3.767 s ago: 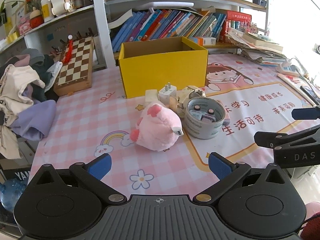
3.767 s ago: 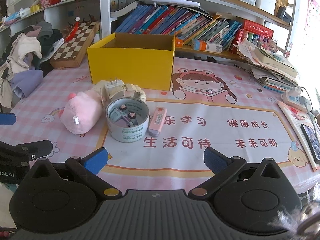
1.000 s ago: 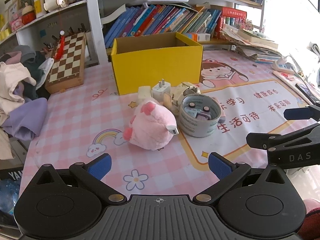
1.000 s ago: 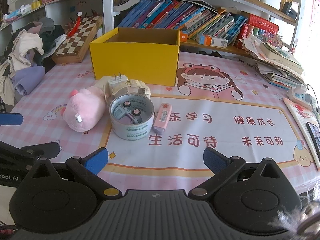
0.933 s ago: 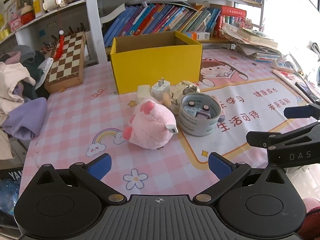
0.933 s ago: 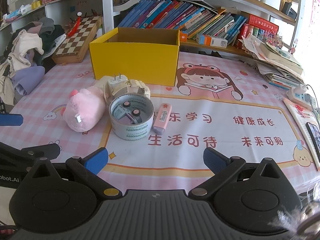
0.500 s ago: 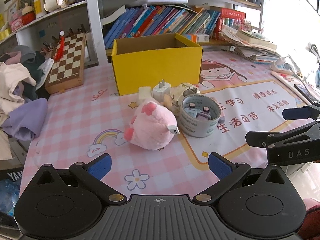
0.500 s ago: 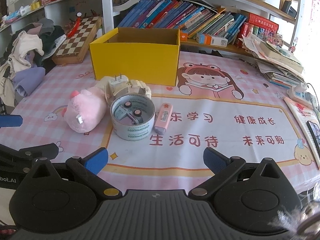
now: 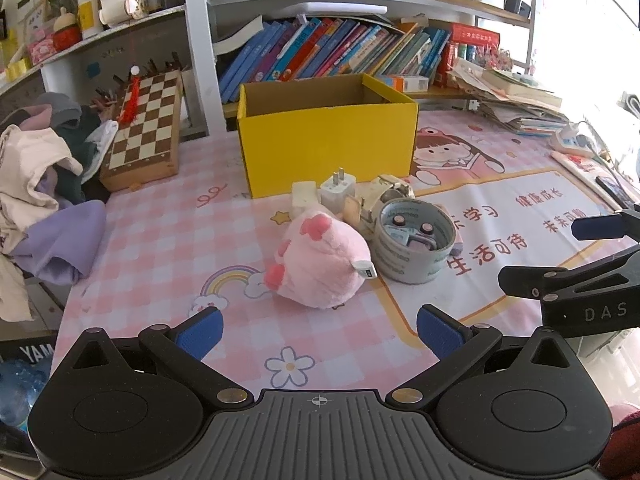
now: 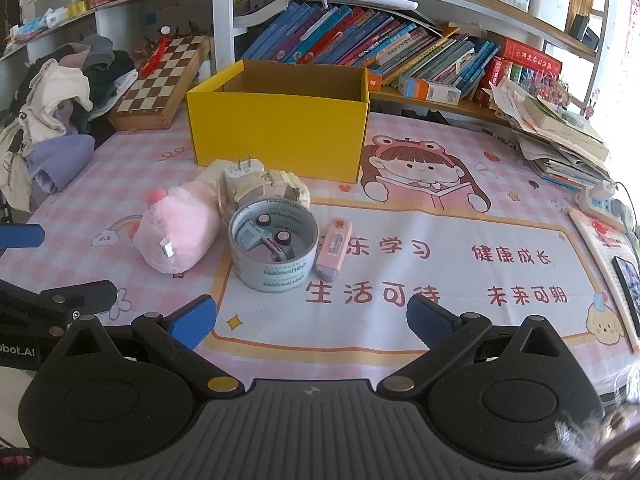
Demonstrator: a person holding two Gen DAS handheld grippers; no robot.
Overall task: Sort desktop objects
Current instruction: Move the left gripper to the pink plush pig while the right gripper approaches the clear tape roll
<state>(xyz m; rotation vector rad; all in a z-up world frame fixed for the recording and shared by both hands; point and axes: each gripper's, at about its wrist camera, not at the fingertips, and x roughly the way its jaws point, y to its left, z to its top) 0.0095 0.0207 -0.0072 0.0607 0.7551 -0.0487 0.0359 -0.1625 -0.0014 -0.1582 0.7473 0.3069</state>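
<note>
An open yellow box (image 9: 326, 136) (image 10: 278, 126) stands at the back of the desk. In front of it lie a pink plush toy (image 9: 320, 258) (image 10: 176, 232), a white plug charger (image 9: 337, 188) (image 10: 244, 172), a cream adapter (image 10: 286, 192) and a tape roll (image 9: 416, 236) (image 10: 274, 248) with small items inside. A pink eraser-like stick (image 10: 335, 248) lies right of the roll. My left gripper (image 9: 320, 328) is open and empty, just short of the plush. My right gripper (image 10: 312, 318) is open and empty, just short of the tape roll.
A chessboard box (image 9: 144, 124) and a heap of clothes (image 9: 36, 184) lie at the left. A bookshelf (image 10: 380, 52) runs along the back. Stacked books and papers (image 10: 560, 140), a power strip (image 10: 604, 204) and a phone (image 10: 628, 280) are at the right edge.
Both grippers have crept slightly forward toward the objects. Nothing on the desk has moved, and both stay open.
</note>
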